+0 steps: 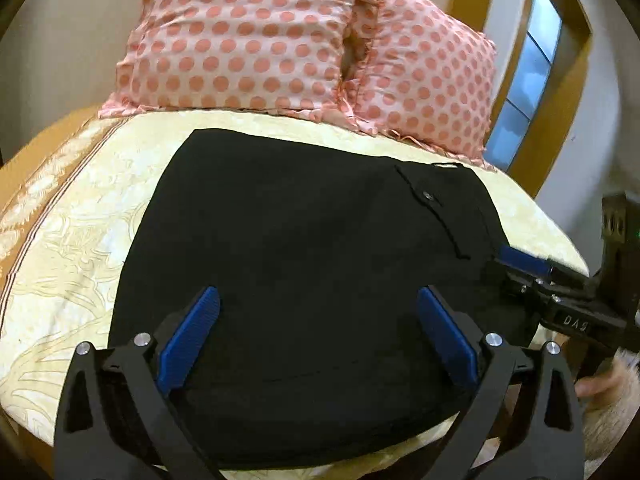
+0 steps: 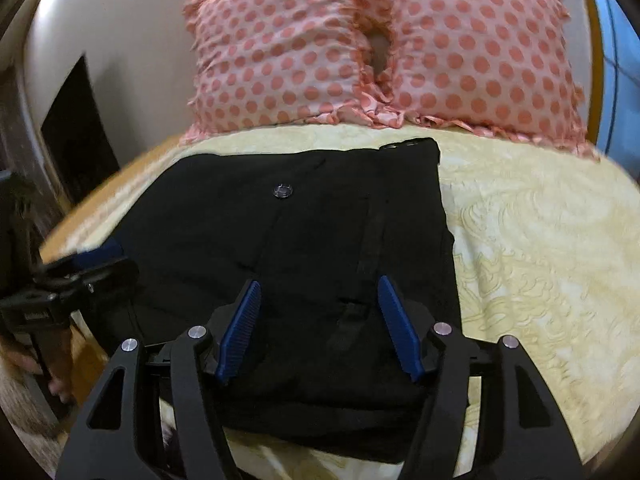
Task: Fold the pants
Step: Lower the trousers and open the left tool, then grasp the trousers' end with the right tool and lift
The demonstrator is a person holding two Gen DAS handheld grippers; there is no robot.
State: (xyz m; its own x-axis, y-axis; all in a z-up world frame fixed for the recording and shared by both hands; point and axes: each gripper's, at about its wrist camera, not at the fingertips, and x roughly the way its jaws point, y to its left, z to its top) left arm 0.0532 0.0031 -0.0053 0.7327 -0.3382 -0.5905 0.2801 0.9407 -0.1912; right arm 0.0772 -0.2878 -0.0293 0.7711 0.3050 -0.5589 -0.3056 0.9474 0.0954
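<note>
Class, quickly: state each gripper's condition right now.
Left gripper: open, holding nothing, above the black pants.
Right gripper: open, holding nothing, above the same pants.

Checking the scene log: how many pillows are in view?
2, side by side at the head of the bed: left pillow, right pillow, touching in the middle. Others may be out of view.

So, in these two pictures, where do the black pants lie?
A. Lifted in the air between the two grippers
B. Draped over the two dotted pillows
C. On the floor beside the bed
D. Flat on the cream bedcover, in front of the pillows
D: the black pants lie folded flat on the cream bedcover, short of the dotted pillows; both grippers are open over them.
</note>
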